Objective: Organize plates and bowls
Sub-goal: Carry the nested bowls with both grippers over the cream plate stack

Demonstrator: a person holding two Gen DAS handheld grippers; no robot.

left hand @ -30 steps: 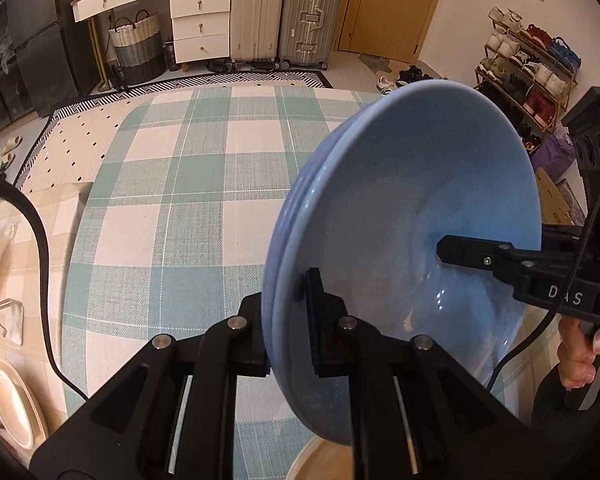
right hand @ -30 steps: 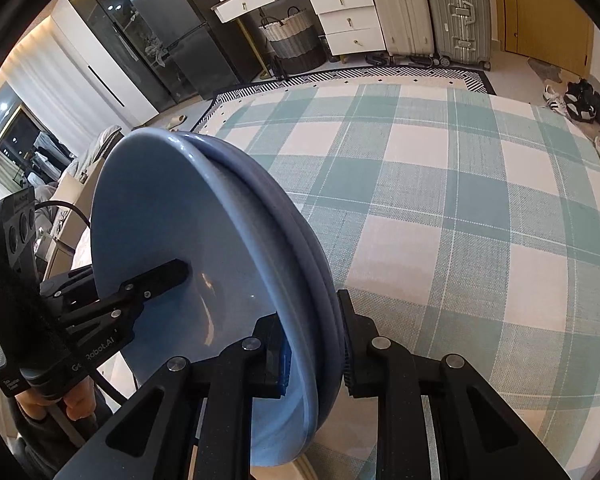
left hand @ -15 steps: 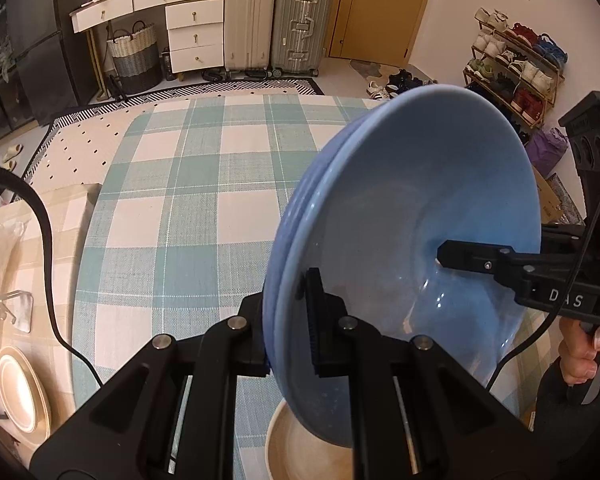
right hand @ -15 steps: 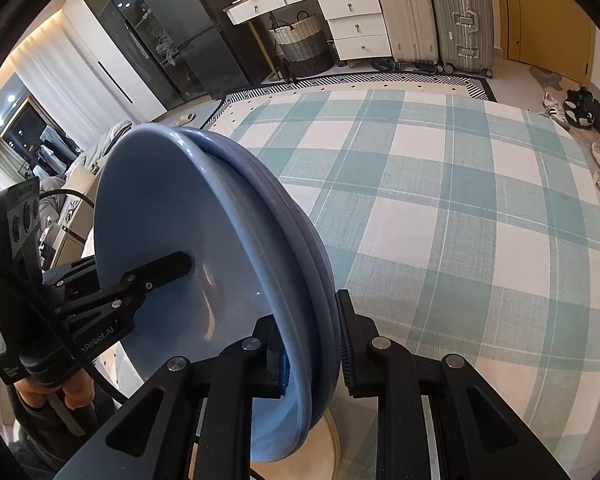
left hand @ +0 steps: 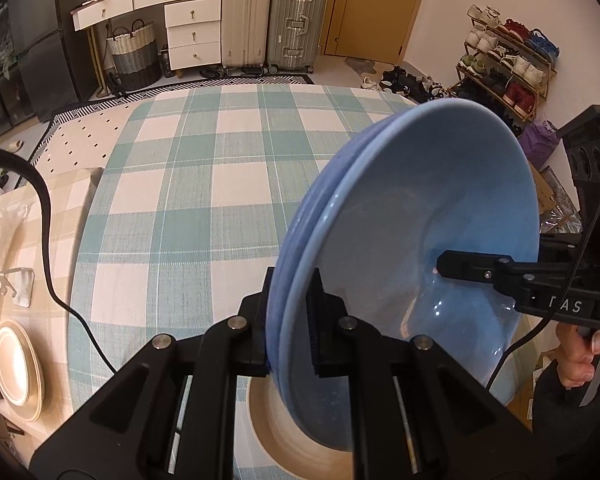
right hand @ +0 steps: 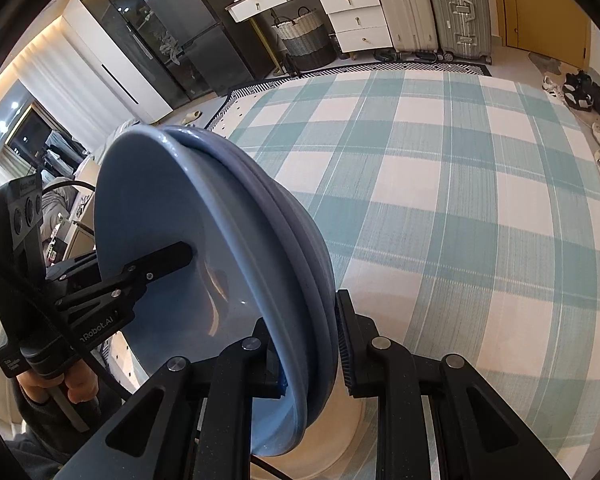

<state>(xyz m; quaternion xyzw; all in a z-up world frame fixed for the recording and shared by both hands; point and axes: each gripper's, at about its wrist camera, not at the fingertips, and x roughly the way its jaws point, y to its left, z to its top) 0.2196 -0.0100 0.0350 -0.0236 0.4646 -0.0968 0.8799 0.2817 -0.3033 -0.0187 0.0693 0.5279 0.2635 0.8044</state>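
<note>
Above a beige plate (left hand: 300,444) on the checked tabletop (left hand: 188,200), stacked blue plates (left hand: 420,240) are held on edge, both grippers' jaws clamped on opposite rims.

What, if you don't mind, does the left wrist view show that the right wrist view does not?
Only the left wrist view shows the cream plates on the side table and the shoe rack. Only the right wrist view shows the black refrigerator. Both show the stacked blue plates clamped at opposite rims by the left tool and right tool, over a beige plate on the checked tablecloth.
</note>
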